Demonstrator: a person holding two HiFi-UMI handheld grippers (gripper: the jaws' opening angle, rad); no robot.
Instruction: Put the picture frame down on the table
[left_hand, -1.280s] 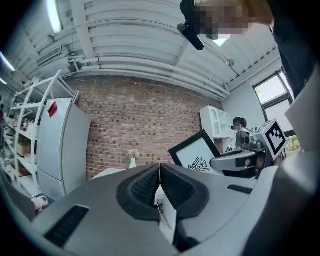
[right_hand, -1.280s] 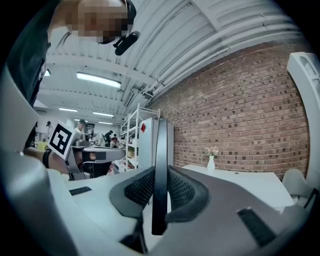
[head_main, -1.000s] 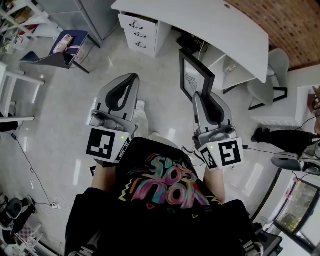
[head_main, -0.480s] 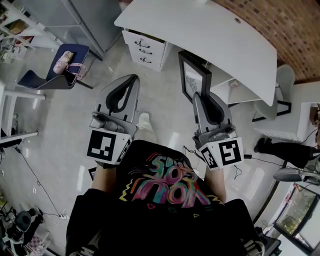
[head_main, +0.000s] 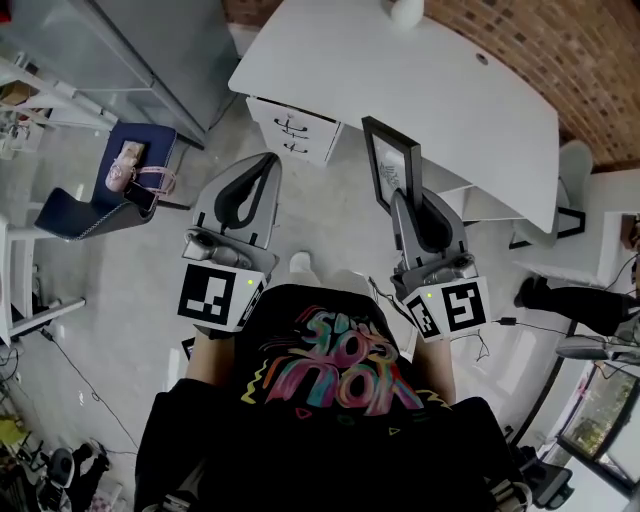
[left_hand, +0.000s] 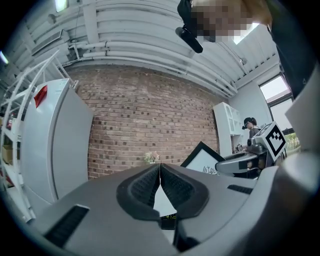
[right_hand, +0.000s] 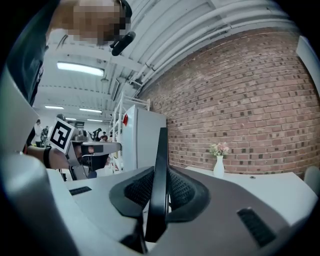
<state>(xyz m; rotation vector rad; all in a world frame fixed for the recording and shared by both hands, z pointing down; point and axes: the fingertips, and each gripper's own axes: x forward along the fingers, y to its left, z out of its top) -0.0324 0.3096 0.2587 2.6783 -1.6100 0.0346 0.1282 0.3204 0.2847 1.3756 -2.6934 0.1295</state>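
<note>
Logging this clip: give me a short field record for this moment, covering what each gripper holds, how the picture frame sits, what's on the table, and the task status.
left gripper: shut, nothing between its jaws
right gripper: shut on the picture frame
picture frame: black, upright, clamped at its lower edge, carried in the air
table: white, ahead of both grippers, beside a brick wall
on table: white vase of flowers
under table: white drawer unit
task status: frame not yet set down on the table
</note>
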